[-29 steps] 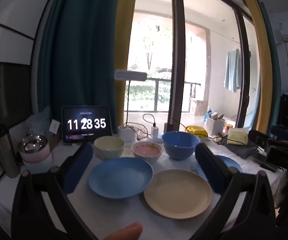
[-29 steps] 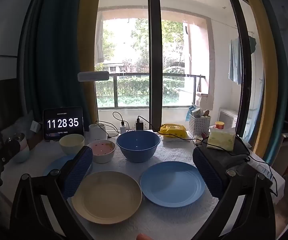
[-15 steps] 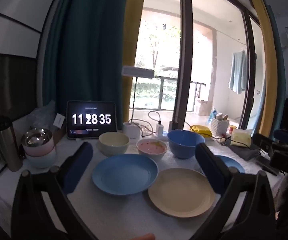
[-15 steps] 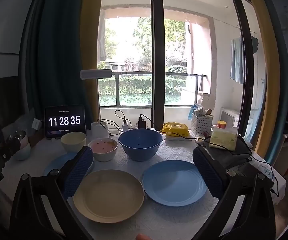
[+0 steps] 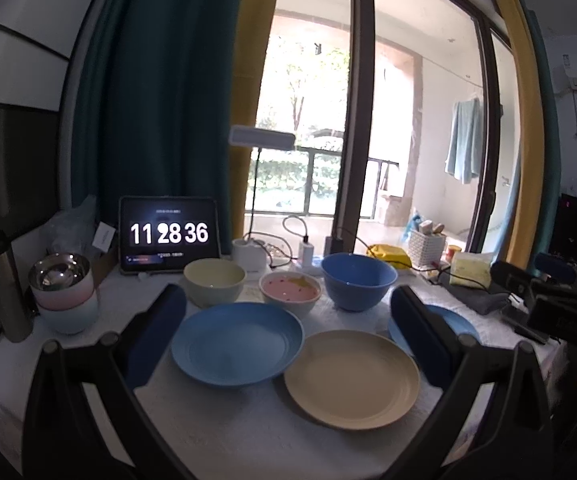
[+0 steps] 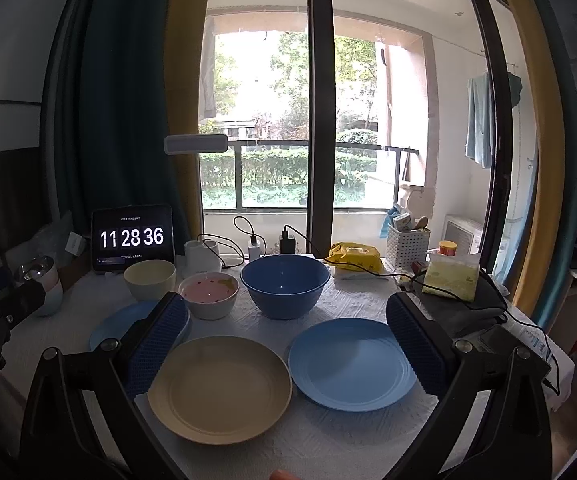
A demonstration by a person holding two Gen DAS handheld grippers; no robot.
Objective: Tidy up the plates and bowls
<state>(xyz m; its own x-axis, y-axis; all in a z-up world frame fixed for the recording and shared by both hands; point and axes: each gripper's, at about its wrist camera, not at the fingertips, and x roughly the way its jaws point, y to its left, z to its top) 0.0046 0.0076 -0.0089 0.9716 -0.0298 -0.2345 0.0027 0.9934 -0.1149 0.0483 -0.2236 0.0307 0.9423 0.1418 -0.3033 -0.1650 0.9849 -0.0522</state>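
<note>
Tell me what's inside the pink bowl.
The pink bowl has a pink inside with small dark specks and a yellowish patch at the far side. Whether those are food or a printed pattern can't be told; its near wall hides the bottom.

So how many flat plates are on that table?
3, side by side: a blue plastic plate on the left, half hidden by a finger, a cream plate in the middle, another blue plate on the right.
</note>
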